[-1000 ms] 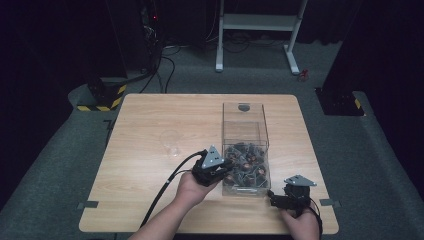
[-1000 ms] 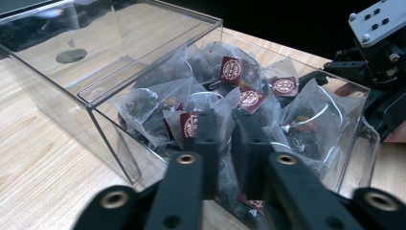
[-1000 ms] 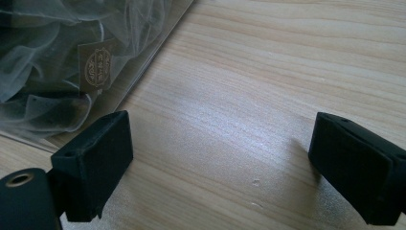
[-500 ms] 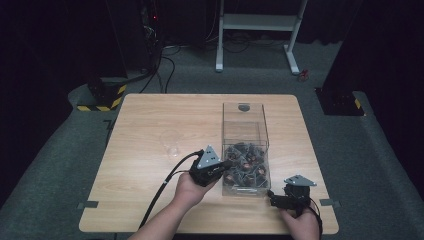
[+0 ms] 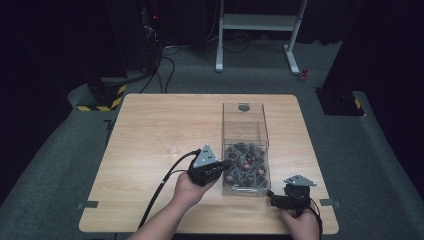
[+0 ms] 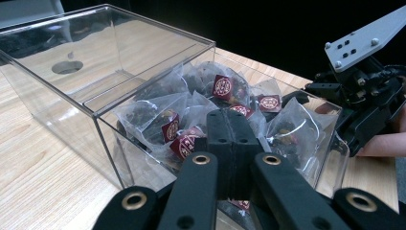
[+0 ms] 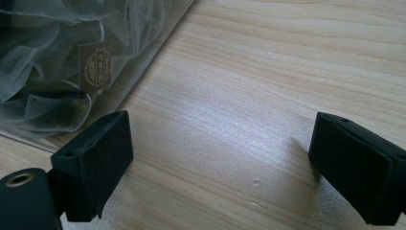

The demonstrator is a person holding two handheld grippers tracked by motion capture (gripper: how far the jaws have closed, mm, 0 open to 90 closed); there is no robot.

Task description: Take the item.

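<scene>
From above we see the clear box (image 5: 244, 145) on the wooden table (image 5: 150, 130), tea bags (image 5: 245, 165) heaped in its near half; our left gripper (image 5: 226, 165) is at its left wall, our right gripper (image 5: 270, 195) just off its near right corner. Left gripper view: jaws pressed together over translucent sachets with maroon labels. Right gripper view: jaws spread wide over bare wood beside the box.
</scene>
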